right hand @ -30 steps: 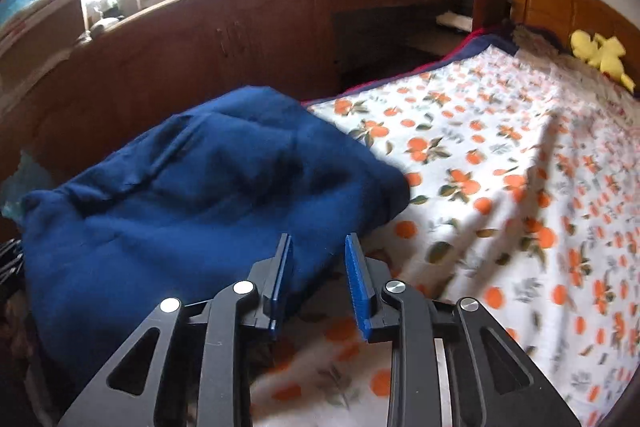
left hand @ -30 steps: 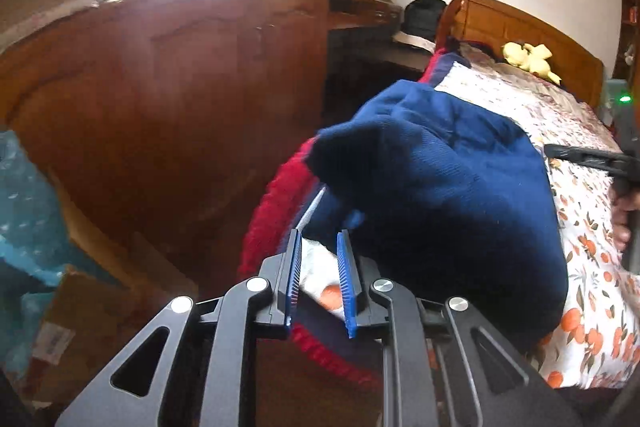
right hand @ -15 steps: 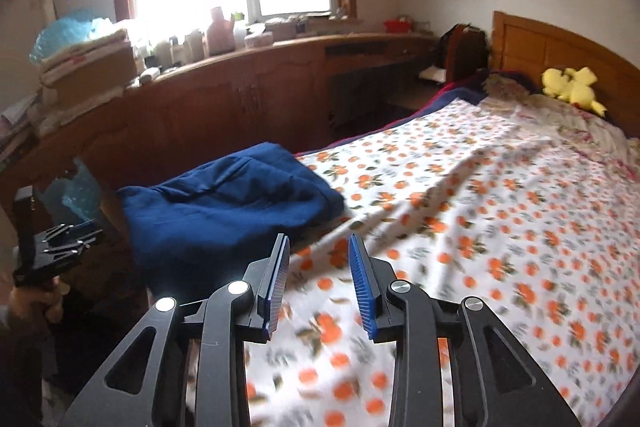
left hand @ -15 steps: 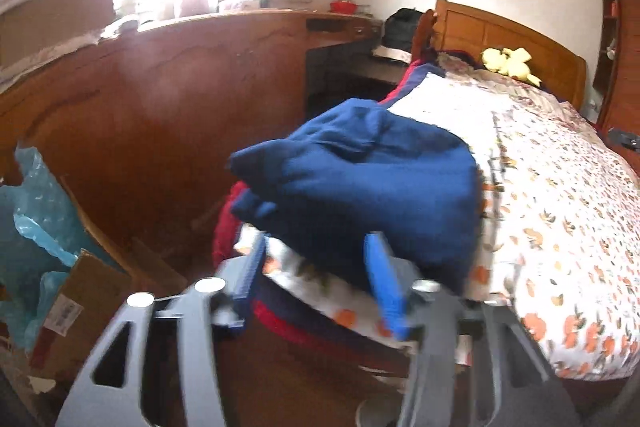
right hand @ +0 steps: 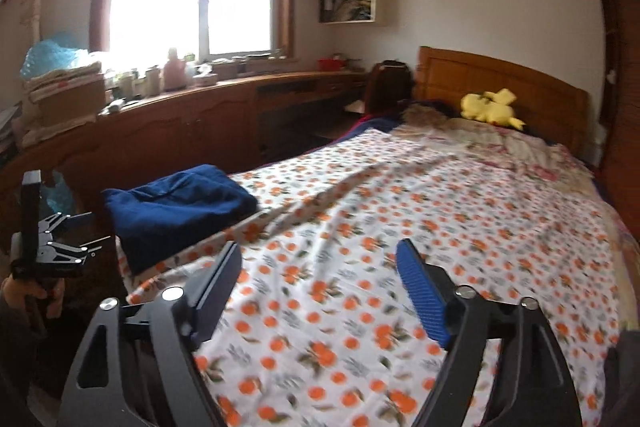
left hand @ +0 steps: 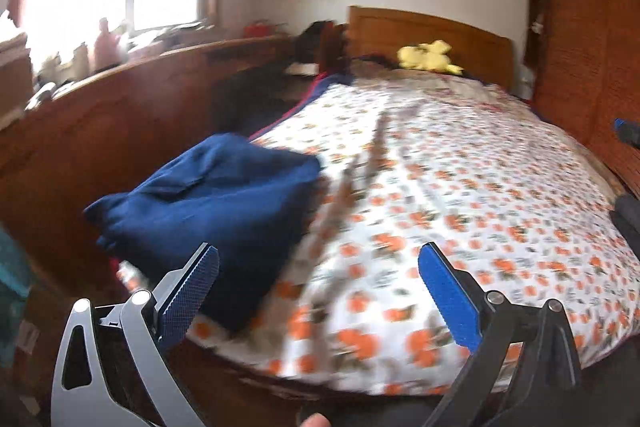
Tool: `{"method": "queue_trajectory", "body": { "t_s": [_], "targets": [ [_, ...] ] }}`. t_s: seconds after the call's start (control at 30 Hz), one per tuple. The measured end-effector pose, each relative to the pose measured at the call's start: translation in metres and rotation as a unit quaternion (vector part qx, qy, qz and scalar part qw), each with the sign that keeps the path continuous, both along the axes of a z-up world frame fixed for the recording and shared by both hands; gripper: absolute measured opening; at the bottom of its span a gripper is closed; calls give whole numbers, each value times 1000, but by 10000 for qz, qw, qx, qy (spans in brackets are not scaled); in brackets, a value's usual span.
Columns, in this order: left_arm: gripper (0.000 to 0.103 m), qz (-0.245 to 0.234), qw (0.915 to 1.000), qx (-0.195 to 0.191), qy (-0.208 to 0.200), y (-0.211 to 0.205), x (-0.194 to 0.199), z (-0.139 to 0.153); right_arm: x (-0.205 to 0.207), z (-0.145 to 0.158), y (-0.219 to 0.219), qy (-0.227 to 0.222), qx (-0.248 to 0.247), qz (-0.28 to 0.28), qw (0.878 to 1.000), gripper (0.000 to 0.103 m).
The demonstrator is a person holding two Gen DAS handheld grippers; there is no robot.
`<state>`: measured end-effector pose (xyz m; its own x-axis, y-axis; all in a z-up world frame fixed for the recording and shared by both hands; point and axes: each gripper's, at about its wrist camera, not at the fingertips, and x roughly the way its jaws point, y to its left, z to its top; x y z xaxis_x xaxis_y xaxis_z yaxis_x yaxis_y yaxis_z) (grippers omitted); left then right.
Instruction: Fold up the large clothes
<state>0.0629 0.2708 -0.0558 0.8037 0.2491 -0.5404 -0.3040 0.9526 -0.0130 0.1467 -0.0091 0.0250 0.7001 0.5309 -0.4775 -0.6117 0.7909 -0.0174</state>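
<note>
Lying folded on the bed's [right hand: 440, 211] near corner, the blue garment [left hand: 216, 211] sits ahead and left of the left claw [left hand: 318, 291], farther left of the right claw [right hand: 320, 291]. Both claws are opening with nothing between them. The left looks nearer; the garment's long axis runs left to right.

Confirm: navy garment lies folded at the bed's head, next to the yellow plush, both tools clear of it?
Not at the head. The navy garment lies folded at the foot corner of the bed, far from the yellow plush, as the right wrist view shows. Both tools are clear of it.
</note>
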Motion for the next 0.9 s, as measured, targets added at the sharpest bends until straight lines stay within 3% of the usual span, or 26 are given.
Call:
{"method": "queue_trajectory", "body": {
  "t_s": [0.2, 0.37, 0.67, 0.9],
  "targets": [
    [101, -587, 9982, 110, -55, -75, 29, 8, -20, -4, -49, -125, 124, -353, 9992, 95],
    [101, -952, 9950, 277, -131, -136, 44, 8, -35, -18, -81, -115, 186, -717, 9972, 95],
    [101, -1351, 9895, 142, -490, -224, 39, 11, -82, -43, -142, -233, 499, -1714, 9837, 95],
    [101, -1464, 9878, -79, -531, -256, 22, 2, -111, -56, -162, -298, 735, -1951, 9776, 95]
  ]
}}
